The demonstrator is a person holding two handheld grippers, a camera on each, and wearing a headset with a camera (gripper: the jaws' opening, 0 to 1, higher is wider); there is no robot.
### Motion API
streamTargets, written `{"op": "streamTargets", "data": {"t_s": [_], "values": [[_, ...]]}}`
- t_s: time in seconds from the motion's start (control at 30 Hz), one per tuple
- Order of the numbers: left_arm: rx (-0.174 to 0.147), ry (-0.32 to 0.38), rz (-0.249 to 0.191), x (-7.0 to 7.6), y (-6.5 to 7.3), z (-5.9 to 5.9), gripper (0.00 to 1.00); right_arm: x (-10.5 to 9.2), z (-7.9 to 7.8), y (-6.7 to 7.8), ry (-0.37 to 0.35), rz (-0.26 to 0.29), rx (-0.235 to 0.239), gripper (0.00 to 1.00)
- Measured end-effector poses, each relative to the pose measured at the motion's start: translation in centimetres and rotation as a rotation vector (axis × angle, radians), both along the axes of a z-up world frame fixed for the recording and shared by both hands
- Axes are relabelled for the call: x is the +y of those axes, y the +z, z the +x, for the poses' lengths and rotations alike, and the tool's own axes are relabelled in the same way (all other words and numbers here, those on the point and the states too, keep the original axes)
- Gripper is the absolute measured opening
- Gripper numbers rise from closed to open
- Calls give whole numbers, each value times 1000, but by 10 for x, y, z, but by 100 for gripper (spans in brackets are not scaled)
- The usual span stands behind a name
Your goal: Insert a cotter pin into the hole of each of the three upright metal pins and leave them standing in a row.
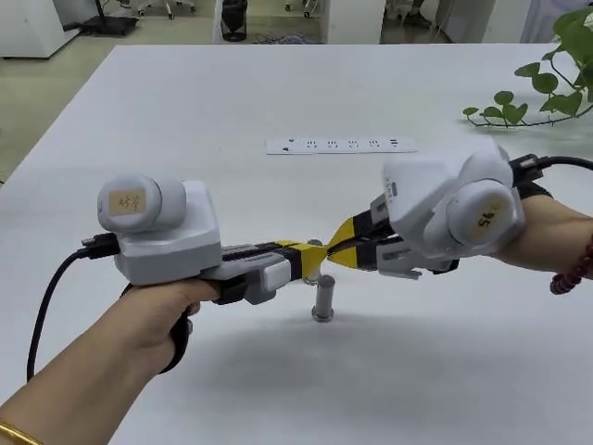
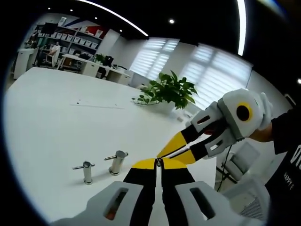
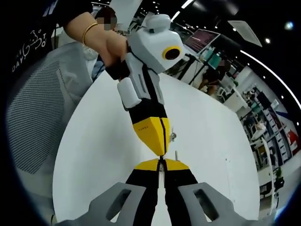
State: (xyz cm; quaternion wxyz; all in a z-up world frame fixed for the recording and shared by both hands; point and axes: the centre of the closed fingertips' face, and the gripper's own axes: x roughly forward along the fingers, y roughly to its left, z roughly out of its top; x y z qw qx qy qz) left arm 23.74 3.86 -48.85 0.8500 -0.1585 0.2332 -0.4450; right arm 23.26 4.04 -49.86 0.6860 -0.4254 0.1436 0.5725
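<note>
At eight o'clock in the left gripper view, a short grey steel pin (image 2: 87,172) and a second grey pin (image 2: 117,162) stand on the white table (image 2: 56,113), each crossed by a thin wire cotter pin (image 2: 78,166). At centre, the left gripper (image 2: 159,163) has its jaws pressed together, tip to tip with the right gripper (image 2: 163,154), likewise closed; whether a cotter is pinched there is too small to tell. Cotters are probably light, springy and slippery: pinch near the head. The steel pins look tippable; push gently. At one o'clock, a leafy green plant (image 2: 169,92) stands well clear.
</note>
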Motion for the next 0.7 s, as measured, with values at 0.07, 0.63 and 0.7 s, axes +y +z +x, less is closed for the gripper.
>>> {"op": "streamTargets", "data": {"t_s": [0.07, 0.63, 0.7], "values": [[-18, -10, 8, 0, 0, -1, 0, 0, -1, 0, -25, 32, 44, 0], [-215, -116, 113, 11, -5, -14, 0, -5, -12, 7, -274, 367, 532, 6], [-228, -125, 108, 11, -3, -15, 0, -6, -13, 7, -278, 388, 560, 7]]}}
